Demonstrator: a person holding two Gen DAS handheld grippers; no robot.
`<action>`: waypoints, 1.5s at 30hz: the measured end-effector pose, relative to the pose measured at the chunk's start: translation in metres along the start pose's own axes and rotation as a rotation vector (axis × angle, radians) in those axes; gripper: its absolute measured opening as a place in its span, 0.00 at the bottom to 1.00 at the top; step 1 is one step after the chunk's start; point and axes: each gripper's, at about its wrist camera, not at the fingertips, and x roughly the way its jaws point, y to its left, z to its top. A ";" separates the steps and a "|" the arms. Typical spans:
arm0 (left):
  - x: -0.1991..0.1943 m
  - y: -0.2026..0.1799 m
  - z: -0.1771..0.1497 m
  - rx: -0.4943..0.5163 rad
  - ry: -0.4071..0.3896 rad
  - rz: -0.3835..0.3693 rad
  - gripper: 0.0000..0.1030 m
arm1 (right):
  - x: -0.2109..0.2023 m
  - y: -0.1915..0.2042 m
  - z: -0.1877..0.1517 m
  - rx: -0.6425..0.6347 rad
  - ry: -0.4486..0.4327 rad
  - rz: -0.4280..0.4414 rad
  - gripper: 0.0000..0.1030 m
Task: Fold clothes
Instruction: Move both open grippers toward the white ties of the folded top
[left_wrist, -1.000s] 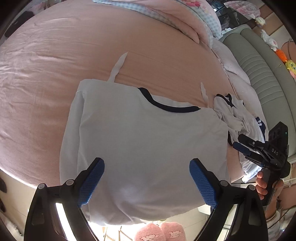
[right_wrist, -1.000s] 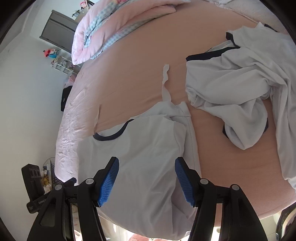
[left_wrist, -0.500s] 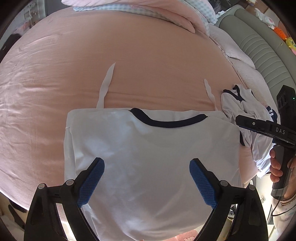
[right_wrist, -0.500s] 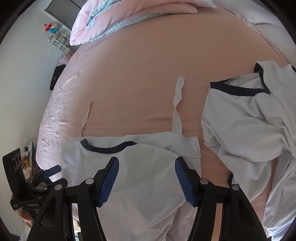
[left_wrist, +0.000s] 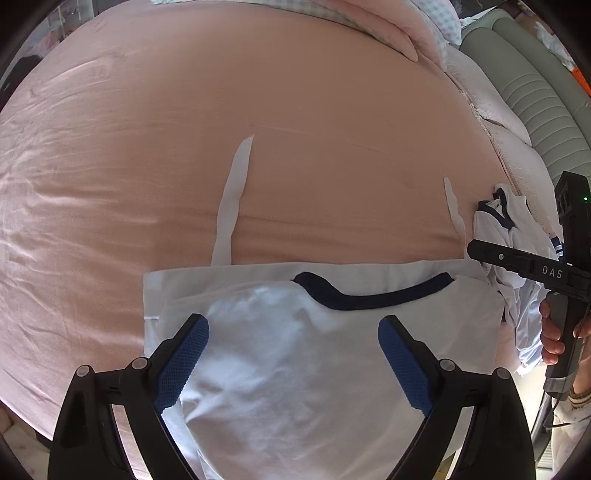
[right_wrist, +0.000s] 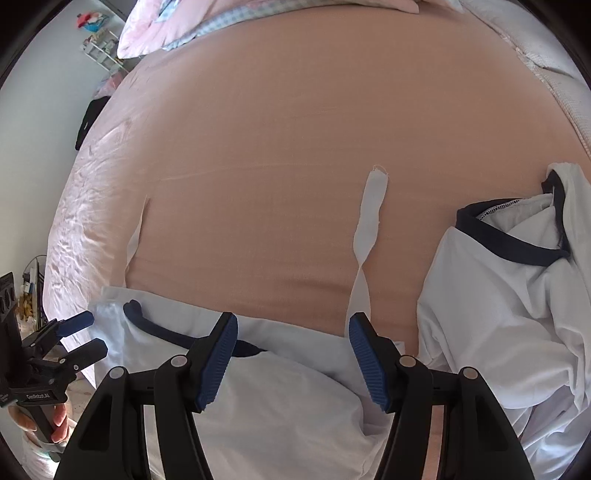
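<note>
A white T-shirt (left_wrist: 332, 369) with a navy collar (left_wrist: 369, 299) lies flat at the near edge of the pink bed, collar pointing away from me. My left gripper (left_wrist: 293, 339) hovers over its chest, open, with nothing between the blue pads (left_wrist: 184, 354). The right gripper (right_wrist: 291, 328) is also open and empty, above the shirt's (right_wrist: 280, 406) right shoulder near the collar (right_wrist: 155, 325). Each gripper shows in the other's view: the right gripper (left_wrist: 517, 262) held by a hand, the left gripper (right_wrist: 79, 336) at the shirt's far side.
A crumpled pile of white clothes (right_wrist: 517, 314) with navy trim lies to the right, close to the shirt. Two white cloth strips (right_wrist: 369, 229) (left_wrist: 232, 206) lie on the pink sheet (left_wrist: 295, 110) beyond the collar. Pink bedding (left_wrist: 388, 29) is heaped at the far end.
Both grippers have moved forward over the shirt toward its collar and turned squarer to it. The shirt now fills the lower part of both views. Neither jaw opening has changed.
</note>
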 end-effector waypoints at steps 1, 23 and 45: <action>0.002 0.001 0.005 0.001 0.008 0.014 0.91 | 0.001 -0.002 0.004 0.013 0.003 0.008 0.61; 0.059 0.037 0.065 -0.179 0.128 -0.036 0.91 | 0.039 -0.047 0.053 0.134 0.078 -0.096 0.61; 0.071 0.048 0.063 -0.294 0.050 -0.376 0.91 | 0.050 -0.126 0.043 0.413 -0.005 0.453 0.61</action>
